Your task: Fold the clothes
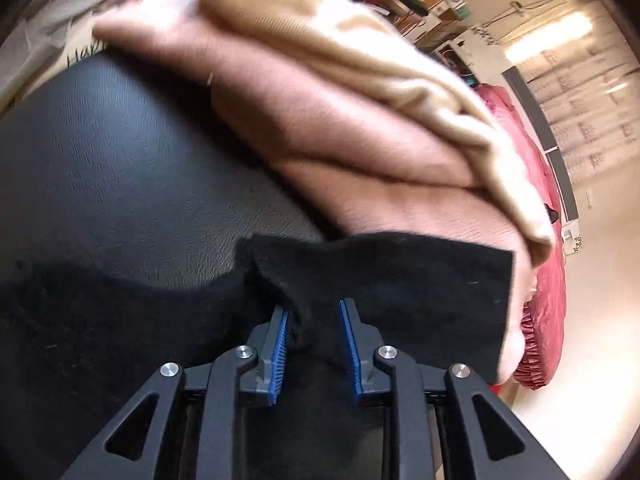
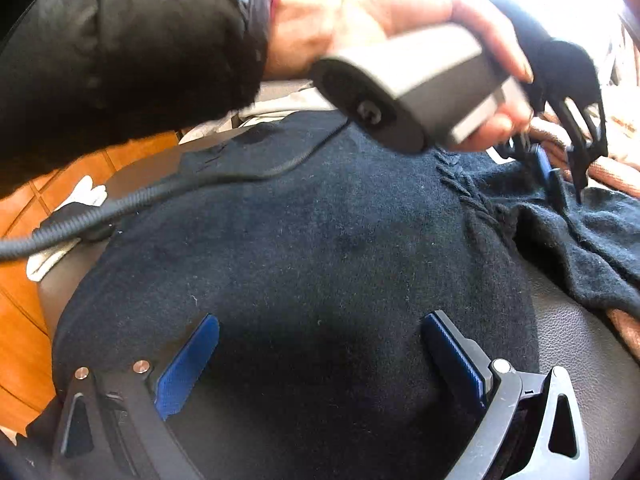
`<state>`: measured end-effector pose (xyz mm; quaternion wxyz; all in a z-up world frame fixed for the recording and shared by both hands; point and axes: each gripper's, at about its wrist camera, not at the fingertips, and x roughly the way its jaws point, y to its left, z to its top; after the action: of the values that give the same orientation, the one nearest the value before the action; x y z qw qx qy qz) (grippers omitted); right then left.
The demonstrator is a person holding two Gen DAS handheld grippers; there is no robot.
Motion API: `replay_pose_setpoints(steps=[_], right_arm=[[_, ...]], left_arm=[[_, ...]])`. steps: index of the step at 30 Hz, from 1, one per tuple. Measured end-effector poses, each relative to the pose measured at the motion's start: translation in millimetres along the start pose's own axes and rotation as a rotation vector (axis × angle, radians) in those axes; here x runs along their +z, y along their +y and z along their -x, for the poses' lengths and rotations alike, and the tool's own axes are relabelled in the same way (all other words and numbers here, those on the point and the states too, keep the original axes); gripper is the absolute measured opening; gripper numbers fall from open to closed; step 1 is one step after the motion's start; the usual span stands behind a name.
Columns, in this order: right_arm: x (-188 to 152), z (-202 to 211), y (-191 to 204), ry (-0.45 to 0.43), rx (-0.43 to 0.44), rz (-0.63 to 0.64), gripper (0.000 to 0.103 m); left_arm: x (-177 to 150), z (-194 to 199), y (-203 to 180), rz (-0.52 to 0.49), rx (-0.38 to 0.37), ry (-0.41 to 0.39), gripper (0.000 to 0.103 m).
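A black knit sweater (image 2: pixel 320 240) lies spread on a dark leather surface (image 1: pixel 120 140). Its cuff end (image 1: pixel 380 272) bunches up between the blue pads of my left gripper (image 1: pixel 314 308), which is shut on that fold of the cloth. The right wrist view shows the same left gripper (image 2: pixel 560 176) at the sweater's far right, held by a person's hand (image 2: pixel 360 12). My right gripper (image 2: pixel 320 332) is open wide just above the sweater's body, with nothing between its fingers.
Folded pink and tan clothes (image 1: pixel 320 120) are stacked just beyond the cuff. A red cloth (image 1: pixel 540 280) hangs at the right edge. A braided cable (image 2: pixel 120 208) crosses the sweater's left side. Orange floor tiles (image 2: pixel 20 280) and a white item (image 2: pixel 84 196) lie to the left.
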<state>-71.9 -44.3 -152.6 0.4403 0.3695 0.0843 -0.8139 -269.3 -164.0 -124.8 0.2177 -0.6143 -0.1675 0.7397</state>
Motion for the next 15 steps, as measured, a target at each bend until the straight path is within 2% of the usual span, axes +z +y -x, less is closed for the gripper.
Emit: replay_pose_setpoints(steps=[2, 4, 5, 7, 10, 13, 15], right_arm=[[-0.3, 0.5, -1.3, -0.004, 0.007, -0.006, 0.103], [-0.7, 0.7, -2.1, -0.007, 0.011, -0.009, 0.103], [-0.8, 0.9, -2.5, -0.008, 0.013, -0.012, 0.103], [-1.1, 1.0, -2.9, -0.008, 0.016, -0.015, 0.103], [-1.2, 0.4, -2.2, -0.006, 0.011, -0.011, 0.103], [-1.5, 0.0, -1.3, -0.003, 0.006, -0.008, 0.103], [-2.0, 0.5, -0.4, -0.001, 0.004, -0.008, 0.103]], left_arm=[[-1.3, 3.3, 8.2, 0.020, -0.034, -0.016, 0.024], [-0.3, 7.9, 12.6, 0.025, -0.017, -0.036, 0.019], [-0.2, 12.3, 12.4, 0.017, -0.001, -0.064, 0.004], [-1.0, 23.4, 10.2, 0.000, -0.013, -0.120, 0.004], [-6.4, 55.0, 5.1, -0.014, -0.096, -0.230, 0.003], [-11.0, 95.5, 7.4, 0.027, -0.185, -0.355, 0.003], [-12.2, 113.6, 8.7, 0.057, -0.209, -0.419, 0.003]])
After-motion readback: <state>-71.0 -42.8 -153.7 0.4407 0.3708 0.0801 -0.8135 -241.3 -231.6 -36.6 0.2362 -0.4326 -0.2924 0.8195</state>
